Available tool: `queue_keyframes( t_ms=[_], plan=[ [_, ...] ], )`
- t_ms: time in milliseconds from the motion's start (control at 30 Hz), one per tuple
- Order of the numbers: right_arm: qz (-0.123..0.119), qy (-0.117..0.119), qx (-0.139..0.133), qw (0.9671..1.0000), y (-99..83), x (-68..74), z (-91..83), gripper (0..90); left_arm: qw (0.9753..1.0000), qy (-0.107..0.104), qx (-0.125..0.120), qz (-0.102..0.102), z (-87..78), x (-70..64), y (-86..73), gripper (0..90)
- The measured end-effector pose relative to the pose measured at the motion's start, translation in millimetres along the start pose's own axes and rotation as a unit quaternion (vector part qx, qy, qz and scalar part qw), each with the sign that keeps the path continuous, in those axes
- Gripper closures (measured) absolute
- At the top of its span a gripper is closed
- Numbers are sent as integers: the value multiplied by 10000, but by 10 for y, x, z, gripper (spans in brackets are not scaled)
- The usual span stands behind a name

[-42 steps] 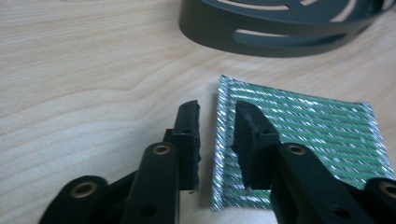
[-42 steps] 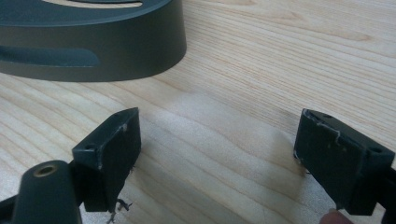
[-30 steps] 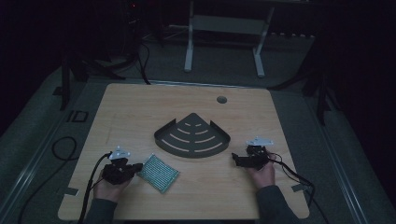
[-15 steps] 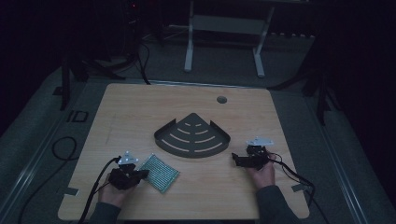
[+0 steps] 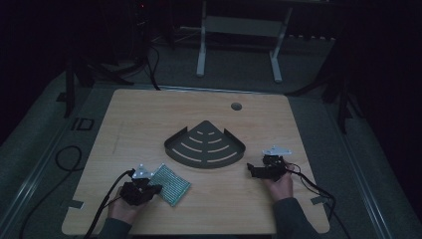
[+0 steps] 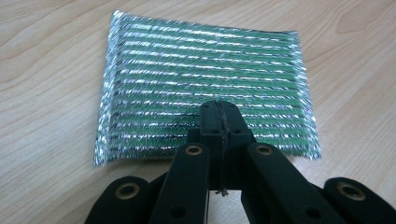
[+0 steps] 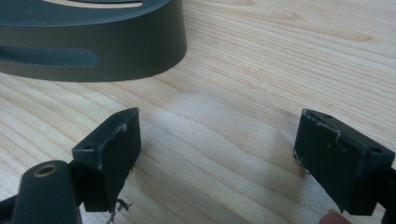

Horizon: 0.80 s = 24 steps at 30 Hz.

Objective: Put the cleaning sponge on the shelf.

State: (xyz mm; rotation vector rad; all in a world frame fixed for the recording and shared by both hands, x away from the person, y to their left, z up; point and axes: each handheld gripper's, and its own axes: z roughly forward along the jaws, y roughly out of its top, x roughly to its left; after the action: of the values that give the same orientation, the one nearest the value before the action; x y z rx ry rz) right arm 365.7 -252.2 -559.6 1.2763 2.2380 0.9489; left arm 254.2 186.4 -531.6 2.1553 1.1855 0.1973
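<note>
A green and silver mesh pad (image 5: 170, 184) (image 6: 205, 84) lies flat on the wooden table (image 5: 149, 119) near the front left. My left gripper (image 5: 152, 189) (image 6: 218, 105) is shut, its joined jaw tips lying over the pad's near edge; I cannot tell whether any mesh is pinched between them. A dark fan-shaped slotted tray (image 5: 174, 152) sits at the table's middle, and its curved wall (image 7: 116, 51) shows in the right gripper view. My right gripper (image 5: 251, 171) (image 7: 215, 126) stands open just right of the tray, low over bare wood, with nothing between its jaws.
A round cable hole (image 5: 236, 106) sits near the table's far edge. Cables (image 5: 318, 186) trail from both grippers off the front corners. A white metal stand (image 5: 239, 25) is on the dark floor beyond the table.
My left gripper has moved right and toward the front edge until its jaws lie over the pad's edge. The right gripper and the tray have stayed in place.
</note>
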Motion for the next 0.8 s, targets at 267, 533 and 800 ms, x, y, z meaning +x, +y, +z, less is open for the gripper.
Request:
queue_keyframes(
  t_ms=[267,533,800],
  plan=[
    [-8,9,3,10000,1,-2,1,142,9995,323,48,-36,-17,62,18,900],
    [-11,13,3,10000,2,-2,2,141,9976,688,76,-58,-36,125,37,900],
    [-14,16,3,10000,2,-3,2,141,9960,882,111,-96,-35,230,90,900]
  ],
)
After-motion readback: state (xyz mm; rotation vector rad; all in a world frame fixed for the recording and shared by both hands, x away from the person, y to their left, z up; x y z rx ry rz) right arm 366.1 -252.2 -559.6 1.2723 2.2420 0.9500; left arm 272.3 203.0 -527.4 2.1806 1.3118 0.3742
